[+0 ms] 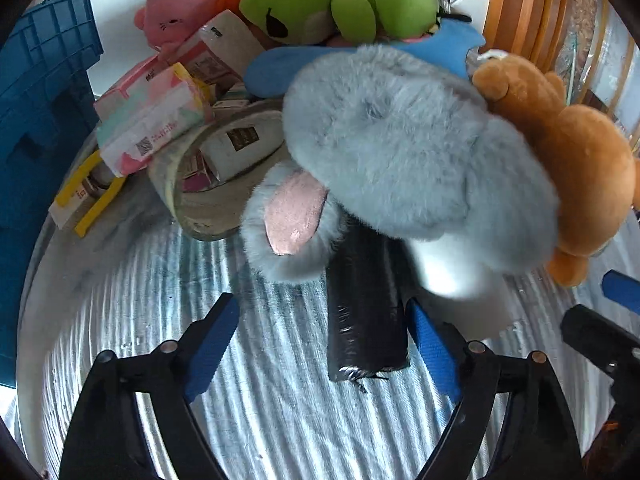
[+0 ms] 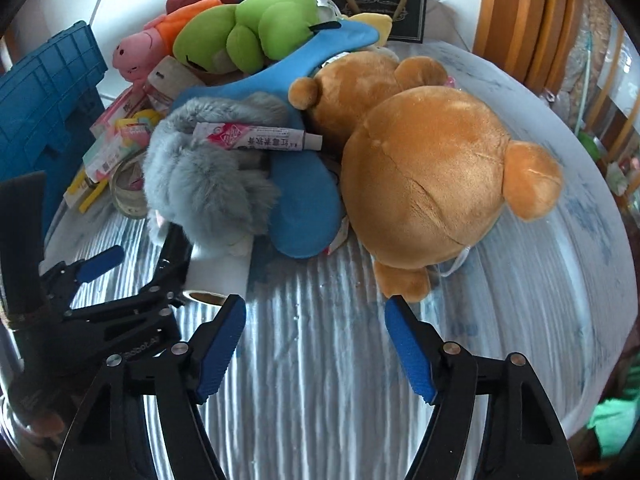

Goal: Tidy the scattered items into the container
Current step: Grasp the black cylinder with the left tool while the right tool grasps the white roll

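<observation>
The scattered items lie heaped on a round surface (image 2: 320,360) covered in a ribbed, silvery sheet. The blue plastic container (image 2: 44,112), ribbed and latticed, stands at its left edge.

Nearest the left tool (image 1: 324,344) is a fluffy grey plush (image 1: 392,148) with a pink felt patch, lying over a glossy black roll (image 1: 366,320) and a white roll (image 2: 218,276). A tube printed with red and Chinese characters (image 2: 256,139) rests on the grey fur. Beside it lie a smooth blue plush (image 2: 304,200) and a velvety brown bear (image 2: 432,176), face down. Behind them are a green plush (image 2: 256,28), a pink plush (image 2: 134,56), pastel tissue packs (image 1: 152,120), a tape roll (image 1: 188,184) and a yellow-edged box (image 1: 86,196).

Both tools stand open with nothing between the blue ridged pads; the right tool (image 2: 316,344) hovers over bare sheet just short of the bear's foot.

White floor tiles and a wooden chair back (image 2: 520,20) lie beyond.
</observation>
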